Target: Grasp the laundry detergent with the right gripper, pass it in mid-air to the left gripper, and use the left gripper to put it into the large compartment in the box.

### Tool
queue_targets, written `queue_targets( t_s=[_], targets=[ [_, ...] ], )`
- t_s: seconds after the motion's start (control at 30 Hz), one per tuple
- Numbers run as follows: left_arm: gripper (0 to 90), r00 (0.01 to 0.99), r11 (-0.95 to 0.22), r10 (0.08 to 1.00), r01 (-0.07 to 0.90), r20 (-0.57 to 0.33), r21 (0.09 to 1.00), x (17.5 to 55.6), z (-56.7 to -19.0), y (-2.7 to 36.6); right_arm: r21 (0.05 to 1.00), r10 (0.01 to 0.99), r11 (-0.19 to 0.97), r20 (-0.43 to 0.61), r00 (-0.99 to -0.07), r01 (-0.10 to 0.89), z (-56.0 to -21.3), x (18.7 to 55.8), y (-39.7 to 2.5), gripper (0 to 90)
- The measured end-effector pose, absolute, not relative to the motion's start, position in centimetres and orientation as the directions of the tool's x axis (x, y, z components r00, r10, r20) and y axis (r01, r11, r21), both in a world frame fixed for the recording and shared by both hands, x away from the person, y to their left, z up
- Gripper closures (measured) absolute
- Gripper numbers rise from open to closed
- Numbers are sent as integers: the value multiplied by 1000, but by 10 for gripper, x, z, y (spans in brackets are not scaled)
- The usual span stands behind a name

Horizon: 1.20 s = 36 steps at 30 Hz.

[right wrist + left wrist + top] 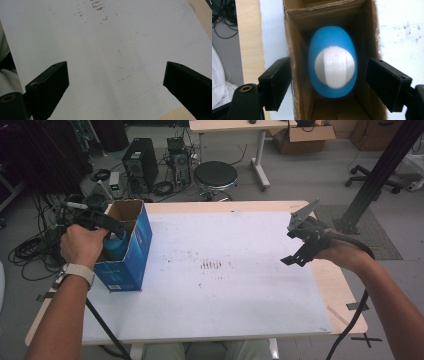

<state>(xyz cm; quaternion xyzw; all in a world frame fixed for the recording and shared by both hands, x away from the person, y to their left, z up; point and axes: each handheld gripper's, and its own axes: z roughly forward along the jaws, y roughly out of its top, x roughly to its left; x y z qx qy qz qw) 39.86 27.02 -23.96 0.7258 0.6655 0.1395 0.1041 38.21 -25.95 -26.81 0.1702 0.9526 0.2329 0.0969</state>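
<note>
While the left gripper hangs over the top of the blue box, its two black jaws are spread wide, one on each side of the box opening. There is one box, and it stands upright near the left edge of the table. Inside the box is one blue bottle with a white cap. The bottle stands upright in the middle of the box, with a little room between it and the brown walls. The jaws do not touch the bottle.

The right gripper is held up over the right side of the table, well apart from the box. Its jaws are spread wide too and pinch nothing. Below them is the white mat, with some small brown marks in the middle.

Between the box and the right gripper, the mat gives a lot of open room. One black stool stands on the floor past the far edge.
</note>
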Motion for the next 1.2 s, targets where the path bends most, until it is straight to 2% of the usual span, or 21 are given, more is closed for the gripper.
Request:
queue_targets(
  t_s=[0.43,1.2],
  targets=[
    [131,134,-125,991,929,-1,347,389,-211,263,480,368,834,-116,-923,273,-262,377,-260,61],
    [84,342,-311,939,874,-18,374,373,-174,226,479,365,836,-119,-923,269,-258,374,-258,61]
  ],
)
